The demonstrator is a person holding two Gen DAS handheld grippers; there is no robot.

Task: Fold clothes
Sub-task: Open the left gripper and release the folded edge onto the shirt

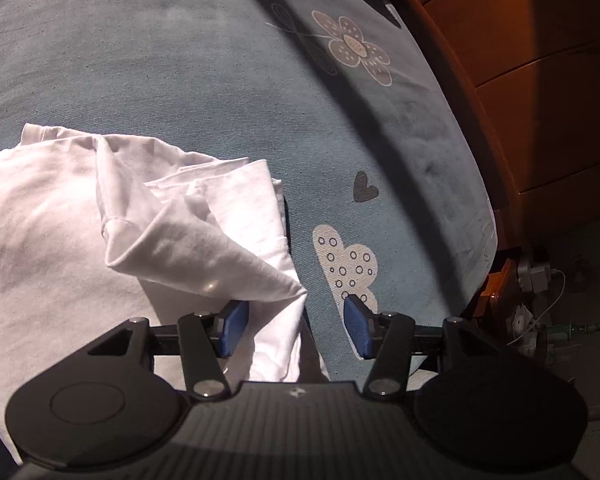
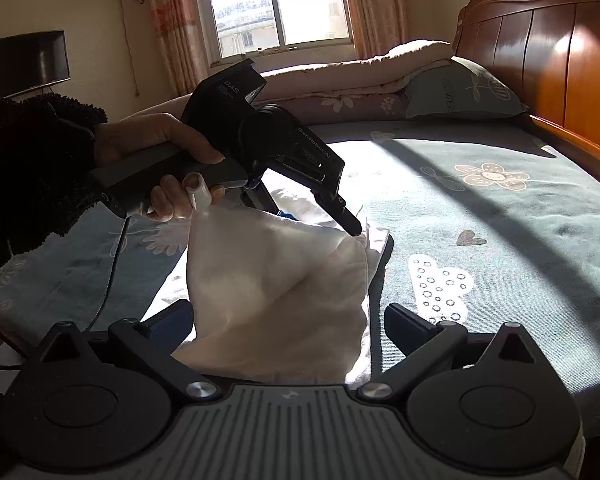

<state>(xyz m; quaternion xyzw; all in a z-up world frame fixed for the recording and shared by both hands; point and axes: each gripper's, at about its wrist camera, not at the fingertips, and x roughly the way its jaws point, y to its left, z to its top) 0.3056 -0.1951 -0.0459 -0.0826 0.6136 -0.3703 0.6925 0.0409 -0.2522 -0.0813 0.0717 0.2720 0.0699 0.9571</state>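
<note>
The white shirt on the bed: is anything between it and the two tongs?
No, nothing visible. A fold of the white shirt already lies between the open left tongs, and another part sits between the open right tongs. Only the blue bedsheet is around it.

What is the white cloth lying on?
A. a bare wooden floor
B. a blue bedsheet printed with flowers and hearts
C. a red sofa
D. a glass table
B: the white cloth rests on the blue bedsheet, whose flower and heart prints show around it in both views.
</note>
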